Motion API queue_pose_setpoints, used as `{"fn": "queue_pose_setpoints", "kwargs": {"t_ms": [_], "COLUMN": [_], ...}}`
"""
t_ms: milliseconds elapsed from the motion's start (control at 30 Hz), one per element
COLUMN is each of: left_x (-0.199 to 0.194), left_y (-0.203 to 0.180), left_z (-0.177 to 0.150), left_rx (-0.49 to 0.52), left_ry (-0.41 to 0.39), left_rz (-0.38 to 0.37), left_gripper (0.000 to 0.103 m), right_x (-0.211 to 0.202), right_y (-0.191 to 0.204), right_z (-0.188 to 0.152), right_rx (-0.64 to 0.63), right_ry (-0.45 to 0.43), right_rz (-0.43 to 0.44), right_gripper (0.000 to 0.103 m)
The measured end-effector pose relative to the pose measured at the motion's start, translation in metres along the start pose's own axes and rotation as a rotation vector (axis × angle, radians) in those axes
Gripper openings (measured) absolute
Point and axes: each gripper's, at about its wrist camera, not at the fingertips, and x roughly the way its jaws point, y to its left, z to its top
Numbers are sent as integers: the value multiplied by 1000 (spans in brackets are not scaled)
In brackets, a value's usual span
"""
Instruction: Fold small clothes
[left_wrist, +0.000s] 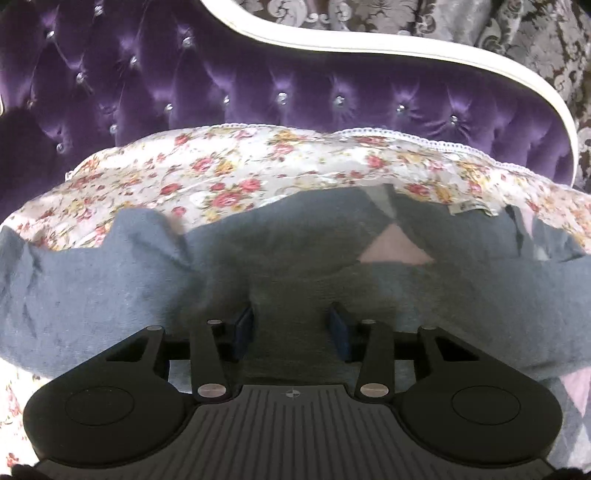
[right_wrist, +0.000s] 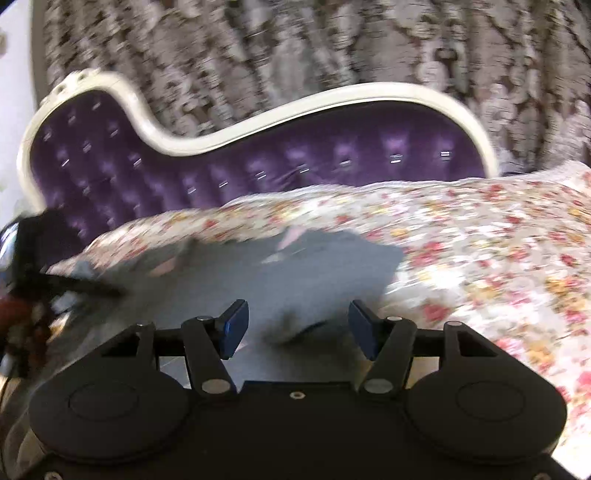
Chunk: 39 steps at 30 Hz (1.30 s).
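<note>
Two wrist views we catalogue, one sharp, one smeared by motion blur.

Grey garment: soft, napped knit or fleece, blue-grey, with pale pink triangular patches and a small label at its far edge. We see it spread flat across the floral bed cover, rumpled into lumps along its far border. In the right wrist view the same garment appears as a flat grey sheet with a pink fleck.

Bed cover: shiny, quilted-looking cloth printed with red and yellow roses on white, edged in narrow white lace where it meets the headboard.

Headboard: deep purple velvet, button-tufted with glinting crystal studs, framed by a curved cream moulding. Behind it hangs grey-and-brown damask-patterned fabric or wall covering; which of the two we cannot tell.

Left gripper: black linkage arms, blue pads. Its jaws stand moderately apart, low against the garment, with grey cloth lying between the pads; nothing is pinched.

Right gripper: the same build, blue pads splayed wider, over the garment's near edge. A blurred fold of grey cloth sits between the pads, not clamped. Whether the pads touch it we cannot tell.
</note>
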Motion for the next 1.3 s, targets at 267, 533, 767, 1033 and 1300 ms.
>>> {"fn": "queue_pose_setpoints", "kwargs": {"t_ms": [267, 533, 767, 1033, 1300], "left_x": [-6, -7, -4, -3, -4], "left_y": [17, 25, 22, 23, 21], "left_z": [-1, -2, -2, -2, -4], "left_rx": [-35, -22, 14, 17, 22], "left_ry": [19, 39, 36, 39, 26], "left_rz": [-10, -43, -31, -37, -38], "left_gripper": [44, 44, 44, 44, 44], "right_x": [44, 74, 90, 101, 90], "right_y": [-65, -78, -85, -68, -65], "right_z": [23, 24, 25, 34, 52], "right_rx": [195, 235, 284, 210, 53], "right_ry": [46, 105, 135, 144, 141], "right_rz": [-67, -54, -44, -14, -173], "right_gripper": [65, 48, 48, 11, 17]}}
